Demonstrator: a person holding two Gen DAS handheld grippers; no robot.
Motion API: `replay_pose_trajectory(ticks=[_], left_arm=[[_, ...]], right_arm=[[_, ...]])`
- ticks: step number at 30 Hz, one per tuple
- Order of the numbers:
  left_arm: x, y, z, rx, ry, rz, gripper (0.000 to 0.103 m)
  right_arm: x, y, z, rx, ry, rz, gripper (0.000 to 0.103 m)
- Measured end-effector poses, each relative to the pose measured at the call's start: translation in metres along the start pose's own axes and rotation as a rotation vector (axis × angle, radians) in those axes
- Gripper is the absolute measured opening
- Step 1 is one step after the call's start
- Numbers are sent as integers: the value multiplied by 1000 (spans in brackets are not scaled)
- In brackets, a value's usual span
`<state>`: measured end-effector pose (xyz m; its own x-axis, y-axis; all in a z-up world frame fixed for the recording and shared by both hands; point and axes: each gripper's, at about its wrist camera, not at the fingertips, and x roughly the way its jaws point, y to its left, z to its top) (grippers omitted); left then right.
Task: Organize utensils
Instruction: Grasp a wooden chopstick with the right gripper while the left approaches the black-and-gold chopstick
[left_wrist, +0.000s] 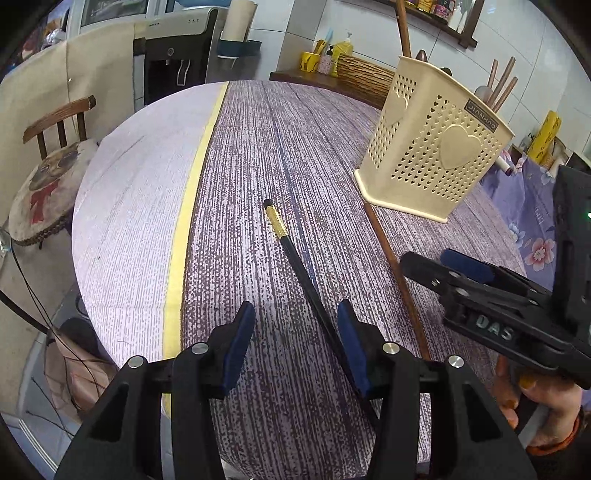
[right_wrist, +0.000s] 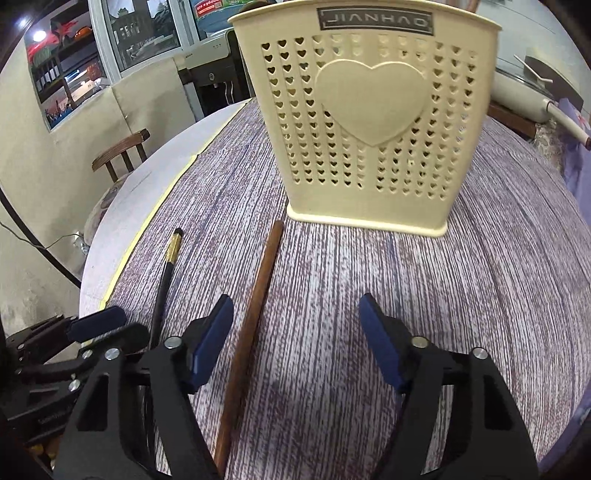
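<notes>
Hovering low over the worktop (left_wrist: 280, 155), with its purple streaked cloth: left claw (left_wrist: 295, 325), blue-padded fingers spread wide, pinching nothing. Same for the right claw (right_wrist: 295, 332): spread, empty, aimed straight at the cream perforated plastic utensil holder with raised hearts (right_wrist: 369, 122).

Lying loose between the left claw's fingers, close against the right-hand pad: slim black chopstick with a gold band near its end (left_wrist: 291, 251), banded end pointing toward the holder's left side. Whether pad and stick actually touch, cannot tell. Just beside it, nearer the holder: plain brown wooden chopstick (right_wrist: 255, 306), flat on the cloth, far end stopping just short of the holder's base, passing between the right claw's fingers close to the left-hand pad.

Standing upright farther off: the holder itself, already stocked. Several brown wooden handles (left_wrist: 502, 85) and a taller wooden stick rising above its rim, so part of the sorting judged done.

Left to do, by the look of it: both loose chopsticks, neither yet gripped, neither yet lifted. Each claw lined up roughly along its own stick, suggesting a pickup about to start, then a carry to the holder and a drop through its open top. Roughly past the middle, two pieces outstanding; contents inside the holder hidden behind its wall.
</notes>
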<state>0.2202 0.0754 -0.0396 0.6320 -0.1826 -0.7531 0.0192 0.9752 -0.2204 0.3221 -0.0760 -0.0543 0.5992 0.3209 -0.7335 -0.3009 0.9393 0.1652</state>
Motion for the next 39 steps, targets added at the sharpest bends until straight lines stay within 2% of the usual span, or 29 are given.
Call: replay_pose_trajectory(ticks=[2, 9, 13, 18, 21, 27, 36, 39], left_arm=[[-3, 4, 0, -11, -5, -1, 47], [-9, 17, 2, -38, -37, 55, 47], [-8, 15, 1, -23, -38, 77, 47], [-2, 13, -1, -14, -29, 82, 47], [-2, 12, 1, -19, -28, 80, 47], [-1, 15, 5, -30, -22, 72, 47], [-2, 10, 8, -61, -29, 64, 50], [-2, 3, 9, -46, -39, 72, 55]], right_arm=[[6, 3, 6, -9, 8, -12, 56], [23, 21, 16, -73, 27, -46, 45], [32, 33, 21, -110, 30, -94, 25], [38, 44, 27, -144, 48, -110, 10], [41, 48, 29, -158, 46, -113, 10], [30, 29, 25, -92, 49, -57, 9], [23, 17, 17, -84, 43, -69, 9], [23, 19, 16, -91, 36, -73, 9]])
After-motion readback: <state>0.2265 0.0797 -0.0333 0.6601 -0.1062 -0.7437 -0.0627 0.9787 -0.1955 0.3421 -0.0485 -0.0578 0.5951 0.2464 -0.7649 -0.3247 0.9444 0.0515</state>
